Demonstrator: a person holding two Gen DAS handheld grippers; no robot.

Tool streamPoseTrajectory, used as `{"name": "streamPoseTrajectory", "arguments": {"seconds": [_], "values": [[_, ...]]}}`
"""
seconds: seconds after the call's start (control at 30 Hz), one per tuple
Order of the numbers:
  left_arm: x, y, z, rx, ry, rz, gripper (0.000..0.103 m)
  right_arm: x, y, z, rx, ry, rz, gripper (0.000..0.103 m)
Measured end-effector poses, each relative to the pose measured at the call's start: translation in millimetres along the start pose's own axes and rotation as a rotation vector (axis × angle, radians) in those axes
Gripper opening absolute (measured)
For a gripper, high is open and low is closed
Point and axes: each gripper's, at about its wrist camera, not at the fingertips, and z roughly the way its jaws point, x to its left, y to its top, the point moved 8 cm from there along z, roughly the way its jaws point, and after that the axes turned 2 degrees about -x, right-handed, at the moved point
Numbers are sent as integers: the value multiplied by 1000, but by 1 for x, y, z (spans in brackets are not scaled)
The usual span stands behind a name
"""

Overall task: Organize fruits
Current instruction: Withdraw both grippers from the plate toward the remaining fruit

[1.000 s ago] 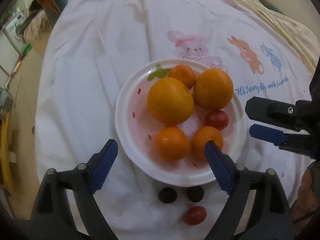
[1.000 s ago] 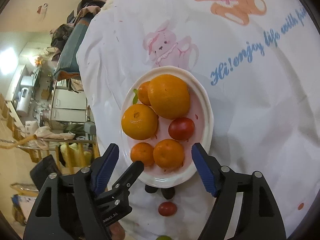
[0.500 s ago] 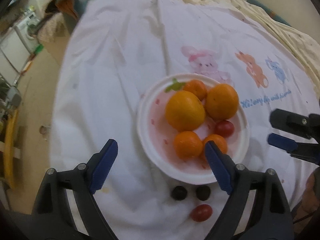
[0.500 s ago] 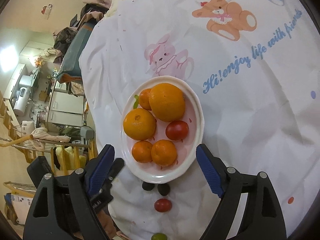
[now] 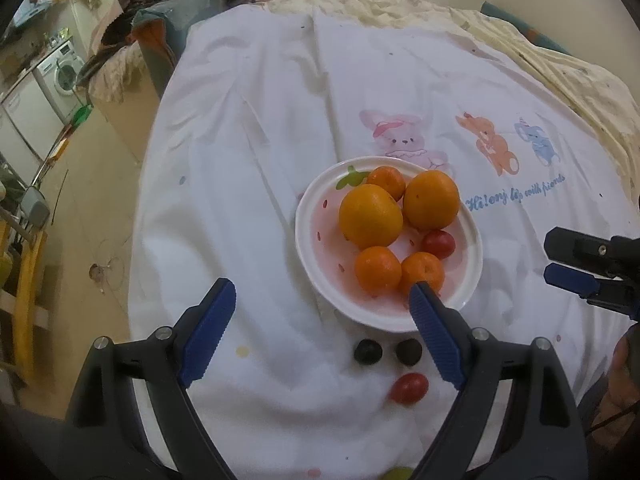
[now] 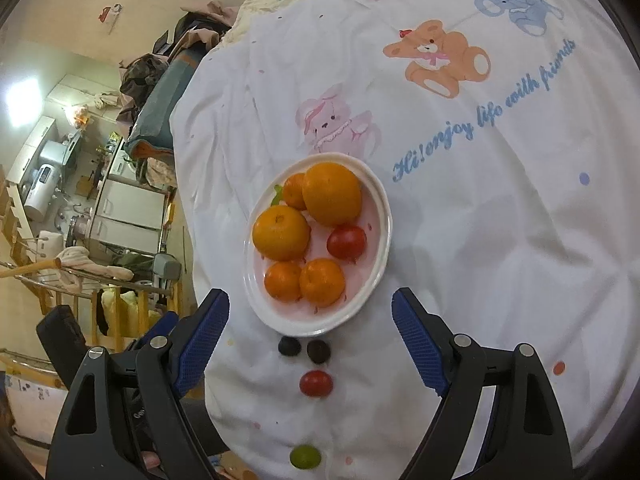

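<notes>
Currently on the tabletop cloth (image 5: 248,168): one white plate (image 5: 310,256) holding two large oranges (image 5: 370,216), three small mandarins (image 5: 378,270) and a red tomato (image 5: 439,244). Just near of the plate lie two dark fruits (image 5: 367,351), a second red tomato (image 5: 409,388) and, nearer still, a green fruit (image 6: 305,456). Left gripper (image 5: 320,332) and right gripper (image 6: 310,340): fingers wide, empty, the right's having just been opening.

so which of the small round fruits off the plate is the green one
The green fruit is the one lying nearest the right gripper's camera, alone at the cloth's near edge, past the red tomato and the two dark fruits beside the plate.
</notes>
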Motion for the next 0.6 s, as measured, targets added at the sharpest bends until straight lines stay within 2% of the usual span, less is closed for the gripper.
{"name": "streamPoseTrajectory", "arguments": {"seconds": [0.23, 0.6], "values": [[9, -10, -17, -7, -14, -25, 86, -3, -16, -13, -9, -15, -4, 86], [26, -33, -28, 34, -50, -116, 86, -8, -44, -24, -10, -80, -28, 86]]}}
